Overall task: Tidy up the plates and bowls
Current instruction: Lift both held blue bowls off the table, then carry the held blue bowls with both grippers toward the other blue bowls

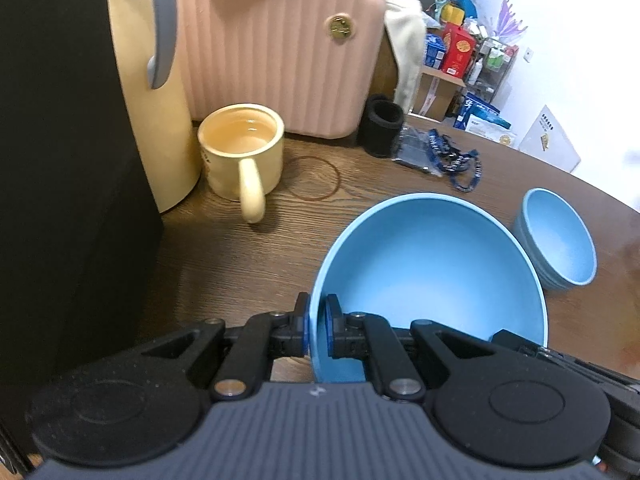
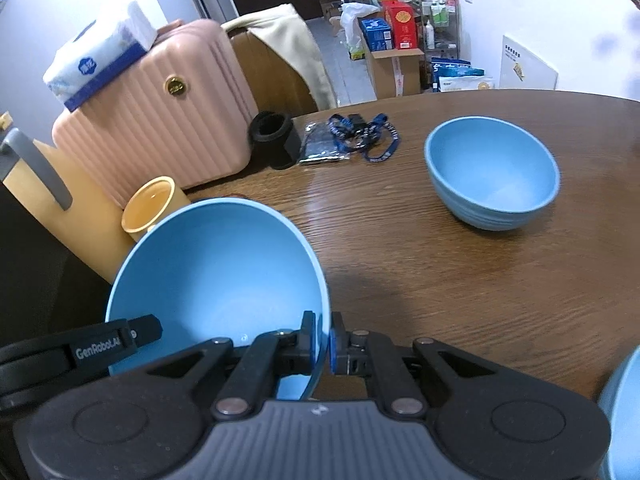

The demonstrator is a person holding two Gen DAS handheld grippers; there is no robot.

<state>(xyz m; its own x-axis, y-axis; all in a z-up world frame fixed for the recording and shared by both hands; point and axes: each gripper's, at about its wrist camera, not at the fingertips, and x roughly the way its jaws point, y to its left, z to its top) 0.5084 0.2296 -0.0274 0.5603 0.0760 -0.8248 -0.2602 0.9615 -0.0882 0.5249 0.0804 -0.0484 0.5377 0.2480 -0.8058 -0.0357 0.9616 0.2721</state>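
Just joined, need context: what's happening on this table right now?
A person works two handheld grippers on one big blue bowl. The left gripper is shut on its left rim and the right gripper on its right rim. A smaller blue bowl sits apart on the wooden table, likely the stacking target. A yellow mug and pink case stand behind, untouched.

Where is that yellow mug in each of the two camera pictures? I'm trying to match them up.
Left wrist view: the yellow mug stands left of centre on the table, handle towards the camera, in front of the pink suitcase.
Right wrist view: the mug is at the left, partly hidden behind the held blue bowl.
Shared landmark: the pink suitcase behind it.
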